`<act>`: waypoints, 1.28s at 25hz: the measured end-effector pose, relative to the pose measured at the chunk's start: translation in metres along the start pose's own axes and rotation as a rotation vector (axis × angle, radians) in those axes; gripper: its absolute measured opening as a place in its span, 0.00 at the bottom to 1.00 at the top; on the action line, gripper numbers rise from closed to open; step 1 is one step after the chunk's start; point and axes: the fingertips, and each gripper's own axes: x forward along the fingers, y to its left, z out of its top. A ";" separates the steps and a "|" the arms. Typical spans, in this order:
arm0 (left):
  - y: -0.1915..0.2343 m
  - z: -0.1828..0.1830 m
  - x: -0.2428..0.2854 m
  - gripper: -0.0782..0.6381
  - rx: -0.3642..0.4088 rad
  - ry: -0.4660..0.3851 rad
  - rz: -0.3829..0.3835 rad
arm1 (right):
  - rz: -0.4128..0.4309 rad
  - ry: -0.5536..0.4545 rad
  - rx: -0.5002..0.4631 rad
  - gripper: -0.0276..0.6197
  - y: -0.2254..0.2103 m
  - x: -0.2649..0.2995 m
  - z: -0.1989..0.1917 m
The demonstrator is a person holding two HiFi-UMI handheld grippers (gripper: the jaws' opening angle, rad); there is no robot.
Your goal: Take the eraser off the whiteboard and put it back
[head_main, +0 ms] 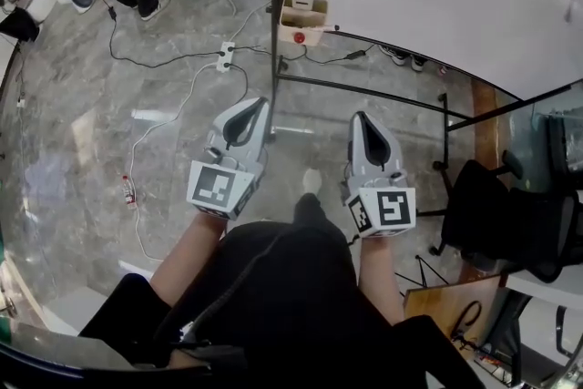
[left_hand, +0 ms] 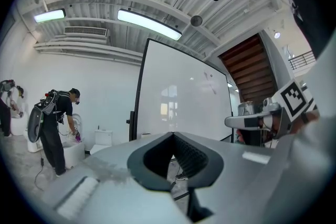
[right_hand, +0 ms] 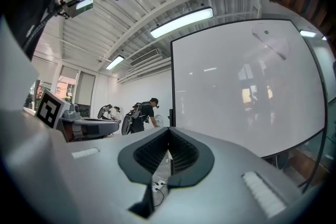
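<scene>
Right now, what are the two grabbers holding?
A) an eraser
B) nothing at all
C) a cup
B: the left gripper and the right gripper both have their jaws closed tip to tip with nothing between them. They point toward the whiteboard.

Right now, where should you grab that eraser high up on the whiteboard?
Probably by its two long edges, coming straight at the board: the eraser looks long, tilted and flat against it. The right gripper, shut, must open first.
</scene>
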 end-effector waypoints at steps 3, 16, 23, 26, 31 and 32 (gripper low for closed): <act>0.003 0.000 0.027 0.12 0.003 0.009 0.022 | 0.038 -0.003 0.008 0.06 -0.014 0.021 0.003; 0.011 -0.007 0.140 0.12 -0.030 0.035 0.101 | 0.198 -0.006 0.019 0.06 -0.097 0.111 0.007; 0.023 -0.009 0.198 0.12 0.003 0.045 0.185 | 0.264 0.026 0.008 0.06 -0.137 0.154 0.001; 0.035 -0.016 0.216 0.12 0.017 0.051 0.213 | 0.267 0.032 0.026 0.06 -0.152 0.173 -0.009; 0.062 -0.016 0.231 0.12 0.045 0.050 0.262 | 0.292 0.033 0.034 0.06 -0.155 0.211 -0.019; 0.066 -0.015 0.235 0.12 0.050 0.050 0.263 | 0.295 0.028 0.034 0.06 -0.155 0.217 -0.018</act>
